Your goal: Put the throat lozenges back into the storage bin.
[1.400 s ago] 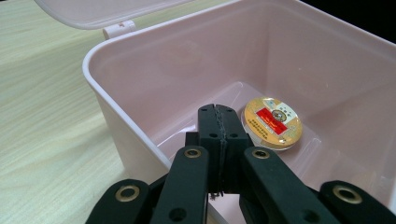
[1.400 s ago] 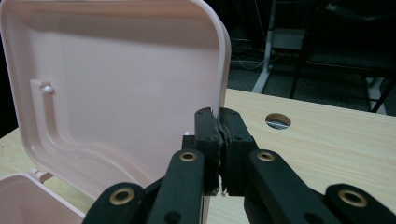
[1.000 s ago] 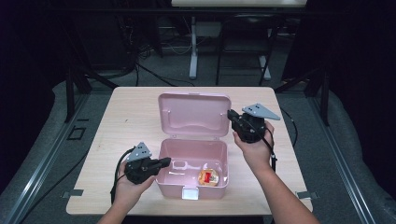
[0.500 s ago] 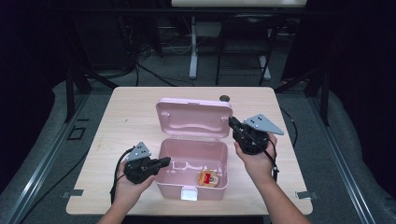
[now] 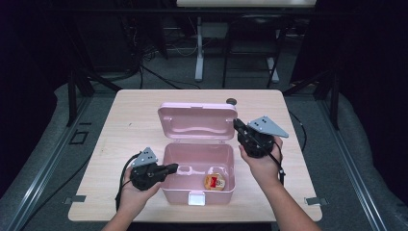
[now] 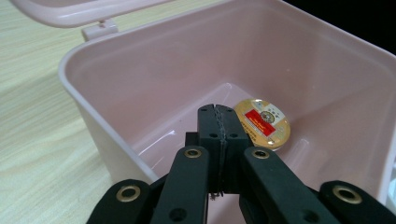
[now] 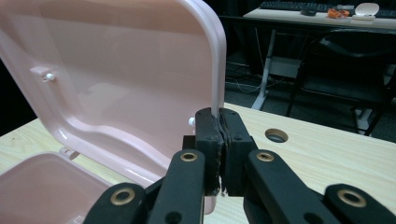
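My left gripper [image 5: 169,168], jaws together, rests on the left wall of the open pink plastic box [image 5: 198,185] holding a round gold-lidded cup [image 5: 214,182], while my right gripper [image 5: 237,126] pinches its raised pink lid [image 5: 197,123].

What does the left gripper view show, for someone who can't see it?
The shut black tongs reach over the rim of an open pink plastic box on a pale wooden table. A round gold disc with a red label lies on the box floor.
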A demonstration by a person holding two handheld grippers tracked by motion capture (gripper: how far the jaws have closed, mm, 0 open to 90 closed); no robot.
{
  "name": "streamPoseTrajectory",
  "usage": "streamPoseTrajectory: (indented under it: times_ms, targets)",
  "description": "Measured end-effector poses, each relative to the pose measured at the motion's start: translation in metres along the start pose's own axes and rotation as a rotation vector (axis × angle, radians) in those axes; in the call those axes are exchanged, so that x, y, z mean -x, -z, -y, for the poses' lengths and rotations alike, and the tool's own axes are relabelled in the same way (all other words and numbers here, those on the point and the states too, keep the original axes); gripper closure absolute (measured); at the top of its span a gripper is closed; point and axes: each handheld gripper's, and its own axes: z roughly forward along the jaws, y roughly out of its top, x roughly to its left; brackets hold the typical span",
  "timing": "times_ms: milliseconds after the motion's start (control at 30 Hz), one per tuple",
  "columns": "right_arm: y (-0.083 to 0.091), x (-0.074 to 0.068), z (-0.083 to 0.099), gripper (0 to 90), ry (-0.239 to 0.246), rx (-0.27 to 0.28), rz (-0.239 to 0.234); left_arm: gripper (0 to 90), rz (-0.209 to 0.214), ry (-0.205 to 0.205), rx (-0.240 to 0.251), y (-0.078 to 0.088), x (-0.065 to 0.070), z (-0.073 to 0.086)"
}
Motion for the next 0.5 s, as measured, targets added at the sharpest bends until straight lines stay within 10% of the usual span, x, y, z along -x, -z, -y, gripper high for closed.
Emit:
streamPoseTrajectory:
  times_ms: [500]
  targets:
    - [0.014,-0.006,0.009,86.0,0.004,0.022,-0.004,90.0,-0.013,0.012,0.013,0.002,-0.002,0.000]
